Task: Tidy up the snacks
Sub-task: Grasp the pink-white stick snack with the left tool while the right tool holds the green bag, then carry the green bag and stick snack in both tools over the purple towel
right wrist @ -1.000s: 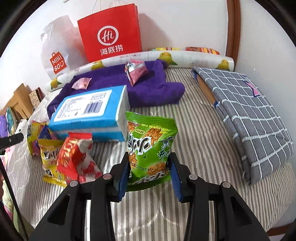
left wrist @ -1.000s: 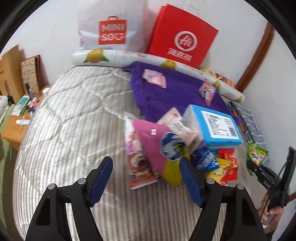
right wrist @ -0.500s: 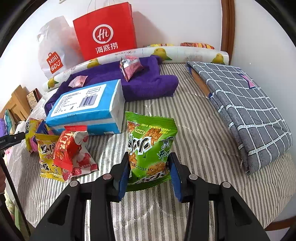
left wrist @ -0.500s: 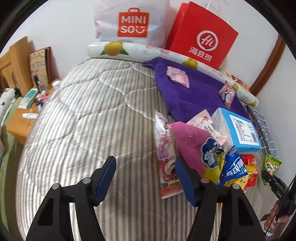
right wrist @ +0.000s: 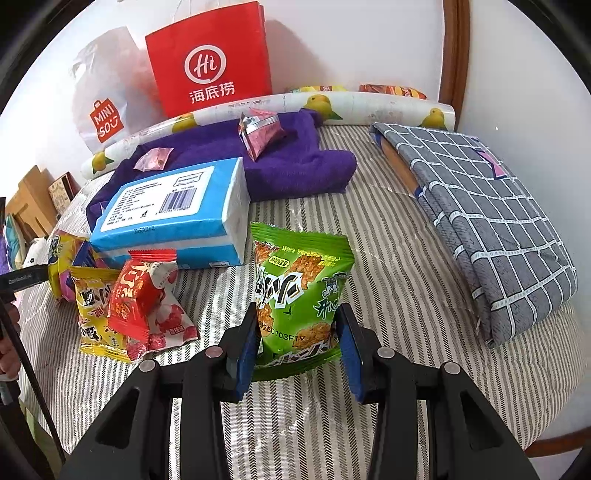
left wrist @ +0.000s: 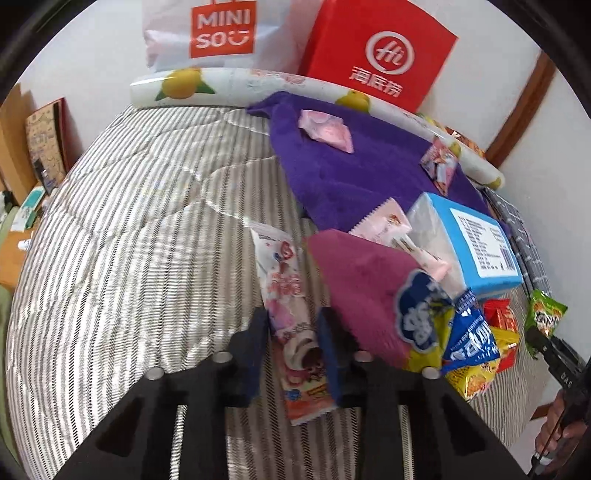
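My left gripper (left wrist: 293, 350) is shut on a long pink-and-white snack packet (left wrist: 286, 291) lying on the striped bed. Right of it lie a magenta bag (left wrist: 365, 280), a blue packet (left wrist: 472, 336) and yellow and red packets. My right gripper (right wrist: 297, 347) is shut on a green snack bag (right wrist: 299, 284) held upright over the bed; that bag also shows in the left wrist view (left wrist: 545, 314). A red packet (right wrist: 142, 299) and a yellow packet (right wrist: 90, 306) lie left of it.
A blue tissue pack (right wrist: 173, 214) sits beside a purple towel (right wrist: 295, 162) with small pink packets on it. A red paper bag (right wrist: 210, 59) and a white Miniso bag (left wrist: 218, 29) stand at the wall. A grey checked cloth (right wrist: 480, 206) lies at the right.
My left gripper moved right and forward to the pink-and-white packet and closed on it. My right gripper keeps holding the green bag, almost still.
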